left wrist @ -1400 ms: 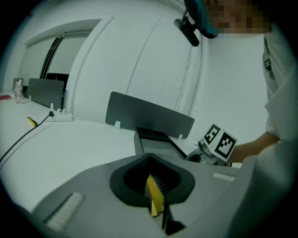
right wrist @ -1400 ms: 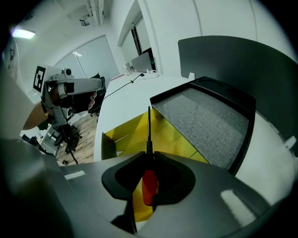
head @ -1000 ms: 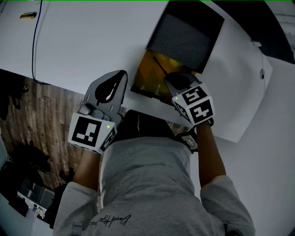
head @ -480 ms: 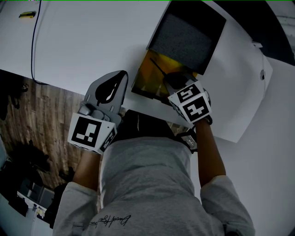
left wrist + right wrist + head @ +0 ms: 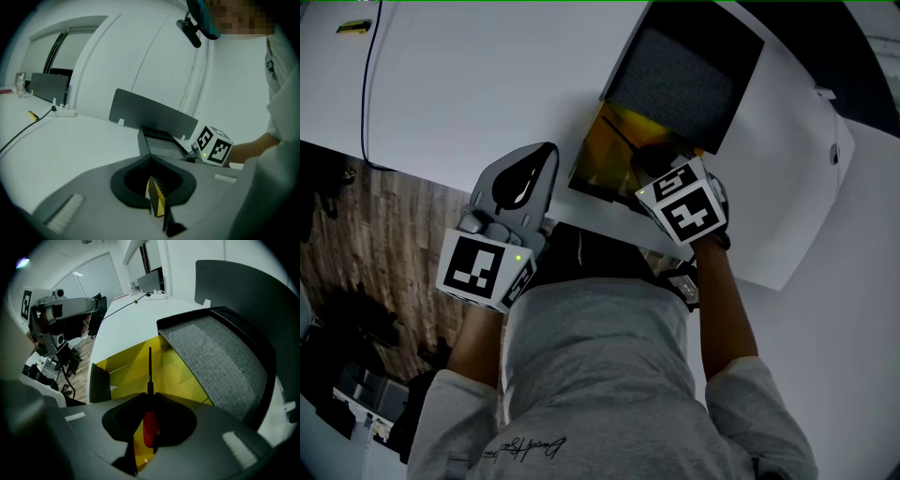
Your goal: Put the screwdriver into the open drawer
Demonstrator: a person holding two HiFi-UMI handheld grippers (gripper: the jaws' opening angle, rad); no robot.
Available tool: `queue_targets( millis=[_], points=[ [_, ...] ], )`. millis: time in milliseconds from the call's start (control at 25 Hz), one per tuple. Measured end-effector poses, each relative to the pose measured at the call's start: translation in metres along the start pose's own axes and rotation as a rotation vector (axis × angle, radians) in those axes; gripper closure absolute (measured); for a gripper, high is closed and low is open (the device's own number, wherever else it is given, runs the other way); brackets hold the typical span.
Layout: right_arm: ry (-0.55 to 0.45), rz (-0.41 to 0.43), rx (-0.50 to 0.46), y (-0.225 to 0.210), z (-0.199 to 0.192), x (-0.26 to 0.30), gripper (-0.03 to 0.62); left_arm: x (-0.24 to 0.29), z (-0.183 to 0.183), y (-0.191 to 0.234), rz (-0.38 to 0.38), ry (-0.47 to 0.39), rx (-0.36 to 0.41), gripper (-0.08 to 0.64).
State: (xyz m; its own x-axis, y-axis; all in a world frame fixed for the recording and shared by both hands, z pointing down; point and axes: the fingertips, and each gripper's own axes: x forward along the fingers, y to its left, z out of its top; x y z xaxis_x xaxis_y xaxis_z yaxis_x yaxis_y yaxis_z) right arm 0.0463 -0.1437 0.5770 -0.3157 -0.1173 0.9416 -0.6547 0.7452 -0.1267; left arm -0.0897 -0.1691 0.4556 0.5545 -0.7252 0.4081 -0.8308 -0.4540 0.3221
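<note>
A screwdriver [image 5: 149, 426] with a red handle and a thin black shaft is held in my right gripper [image 5: 150, 397], which is shut on the handle. The shaft points steeply down into the open drawer [image 5: 124, 369], whose inside is yellow. In the head view the right gripper [image 5: 652, 161] hangs over the drawer [image 5: 602, 157] at its near right side, and the screwdriver's dark shaft [image 5: 624, 139] shows above the yellow bottom. My left gripper [image 5: 546, 156] rests to the left of the drawer at the desk's edge. The left gripper [image 5: 150, 161] is shut with nothing in it.
A dark tray lined with grey felt [image 5: 680, 80] sits on the white desk [image 5: 478, 84] right behind the drawer. A black cable [image 5: 367, 89] runs over the desk at far left. Wooden floor [image 5: 384, 220] lies below the desk's edge. A grey divider panel [image 5: 150, 115] stands beyond.
The right gripper with the screwdriver has tipped and shifted a little to the left over the drawer. The left gripper has stayed where it was.
</note>
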Motion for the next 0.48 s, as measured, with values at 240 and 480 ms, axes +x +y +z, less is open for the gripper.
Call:
queue_targets(
  millis=[240, 480],
  points=[
    [0.035, -0.001, -0.014, -0.0013, -0.0019, 0.0045, 0.514, -0.0006, -0.0012, 0.0021, 0.008, 0.001, -0.005, 0.560],
    [0.071, 0.006, -0.034, -0.0002, -0.0016, 0.0084, 0.514, -0.0013, -0.0011, 0.0042, 0.011, -0.002, -0.012, 0.560]
  ],
)
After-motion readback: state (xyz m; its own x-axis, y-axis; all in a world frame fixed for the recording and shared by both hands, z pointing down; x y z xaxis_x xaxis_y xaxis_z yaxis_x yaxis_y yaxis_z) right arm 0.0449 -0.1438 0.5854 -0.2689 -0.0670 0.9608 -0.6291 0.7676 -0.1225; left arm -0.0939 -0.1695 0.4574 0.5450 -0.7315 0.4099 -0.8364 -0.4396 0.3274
